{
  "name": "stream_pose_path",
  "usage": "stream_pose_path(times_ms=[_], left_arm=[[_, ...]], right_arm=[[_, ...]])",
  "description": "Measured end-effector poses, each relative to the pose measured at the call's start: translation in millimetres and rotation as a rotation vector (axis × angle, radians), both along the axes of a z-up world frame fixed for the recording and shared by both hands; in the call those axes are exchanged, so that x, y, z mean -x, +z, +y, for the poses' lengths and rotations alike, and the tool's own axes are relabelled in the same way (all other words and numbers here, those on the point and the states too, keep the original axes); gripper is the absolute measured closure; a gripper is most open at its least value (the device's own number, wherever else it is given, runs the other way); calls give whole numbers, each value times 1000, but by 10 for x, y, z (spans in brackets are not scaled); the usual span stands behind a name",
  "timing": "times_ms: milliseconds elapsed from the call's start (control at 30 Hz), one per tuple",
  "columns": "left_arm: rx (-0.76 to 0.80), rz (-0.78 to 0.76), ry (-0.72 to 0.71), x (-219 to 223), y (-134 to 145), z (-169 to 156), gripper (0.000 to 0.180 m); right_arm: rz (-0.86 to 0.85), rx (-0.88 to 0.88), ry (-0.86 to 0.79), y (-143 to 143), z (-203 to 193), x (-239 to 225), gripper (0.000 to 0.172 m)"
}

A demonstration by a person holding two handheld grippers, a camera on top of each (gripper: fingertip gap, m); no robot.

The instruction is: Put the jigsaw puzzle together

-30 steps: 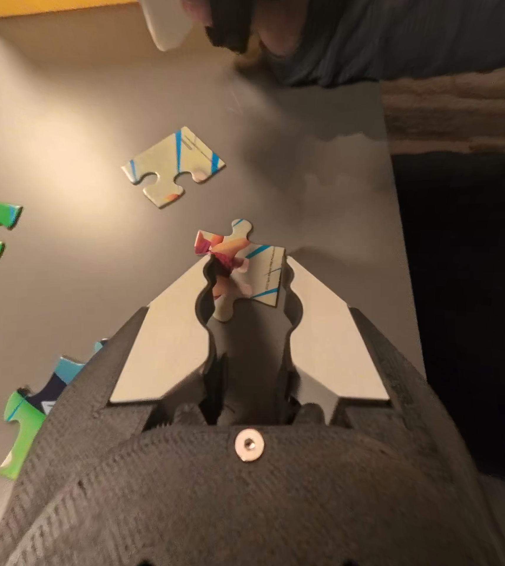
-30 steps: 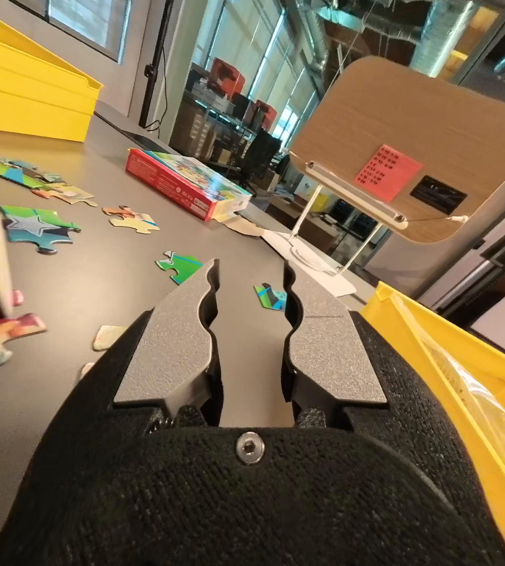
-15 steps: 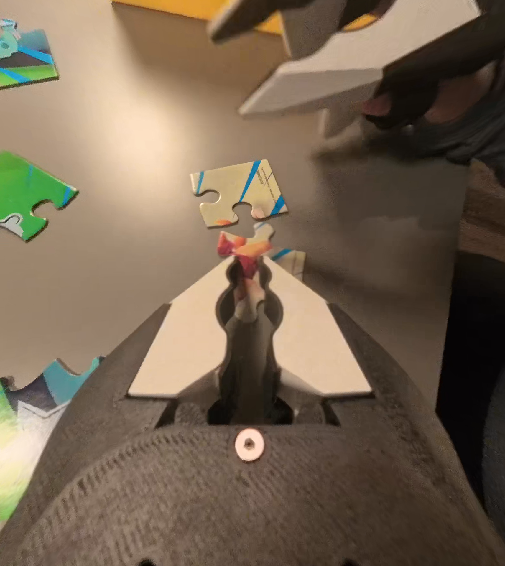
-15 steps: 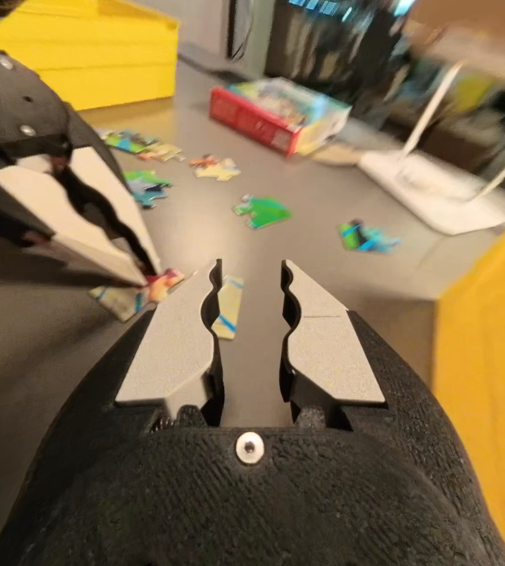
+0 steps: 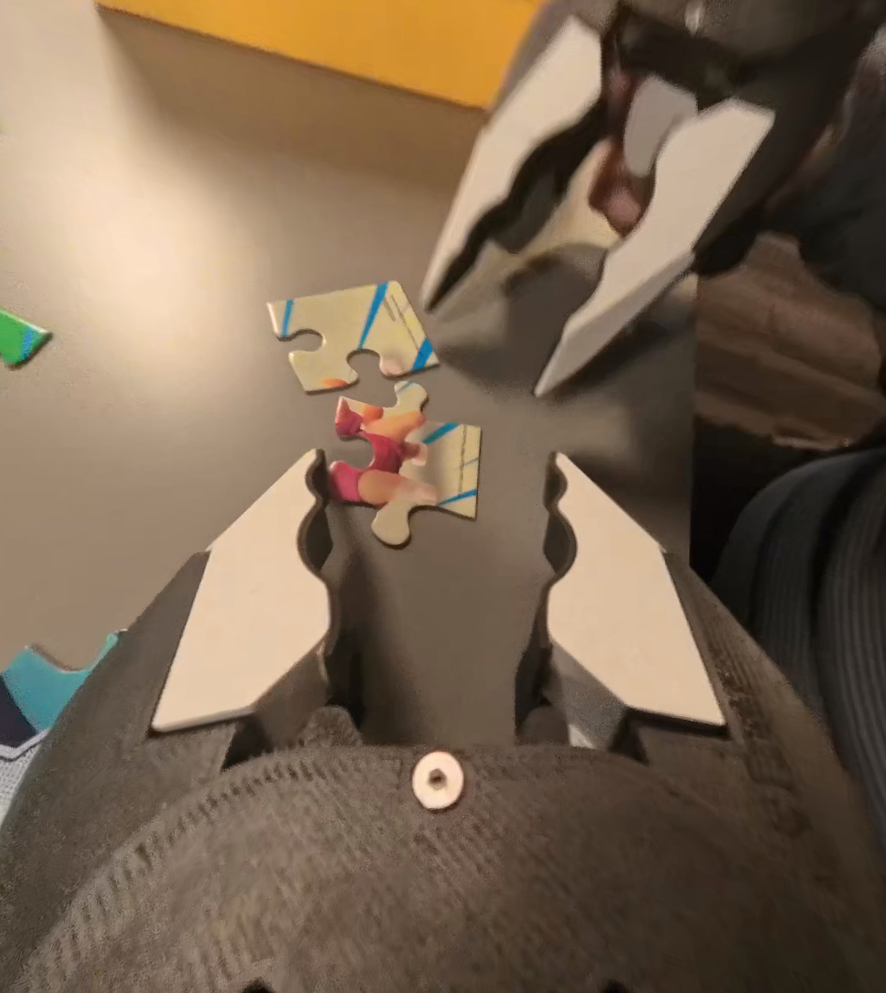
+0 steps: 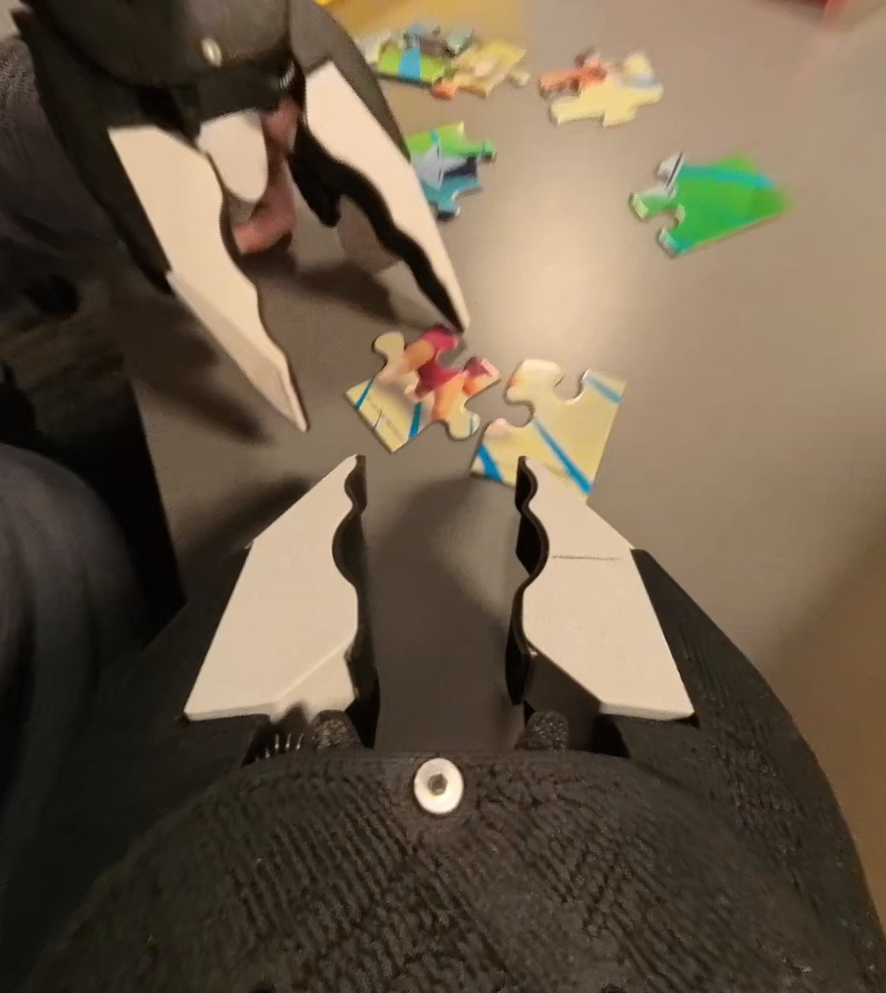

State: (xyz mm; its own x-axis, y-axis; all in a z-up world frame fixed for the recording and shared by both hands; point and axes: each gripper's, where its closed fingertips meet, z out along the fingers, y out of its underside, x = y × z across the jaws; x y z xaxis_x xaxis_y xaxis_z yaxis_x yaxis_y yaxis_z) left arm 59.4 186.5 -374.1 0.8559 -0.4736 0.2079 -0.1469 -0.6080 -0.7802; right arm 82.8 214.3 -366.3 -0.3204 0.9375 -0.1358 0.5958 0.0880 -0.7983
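Two pale puzzle pieces (image 5: 408, 467) (image 5: 352, 336) lay close but unjoined on the grey bench (image 5: 161, 215), both grippers (image 5: 435, 457) (image 6: 438, 462) above them, fingers apart and empty.

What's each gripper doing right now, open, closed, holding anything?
Left gripper: open, holding nothing; pink puzzle piece lies flat by its fingertips.
Right gripper: open, holding nothing.

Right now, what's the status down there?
Left gripper open, holding nothing. Right gripper open too. Pink puzzle piece flat on table, unjoined beside pale piece.
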Motion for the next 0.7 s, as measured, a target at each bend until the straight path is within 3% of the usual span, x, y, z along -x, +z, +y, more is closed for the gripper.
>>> stream_pose_path(times_ms=[67, 133, 400, 533, 700], left_arm=[[0, 101, -28, 9, -75, -4, 101], [-16, 166, -24, 40, -102, 11, 102], [-12, 184, -36, 45, -106, -107, 105], [-13, 167, -86, 32, -99, -166, 103], [19, 244, -283, 39, -123, -269, 99]], right_arm=[[37, -85, 21, 54, 101, 113, 115], [-47, -93, 61, -41, 137, 143, 114], [-208, 39, 174, -78, -216, -106, 114], [-125, -81, 182, -70, -61, 46, 108], [-83, -226, 454, -81, -125, 156, 99]])
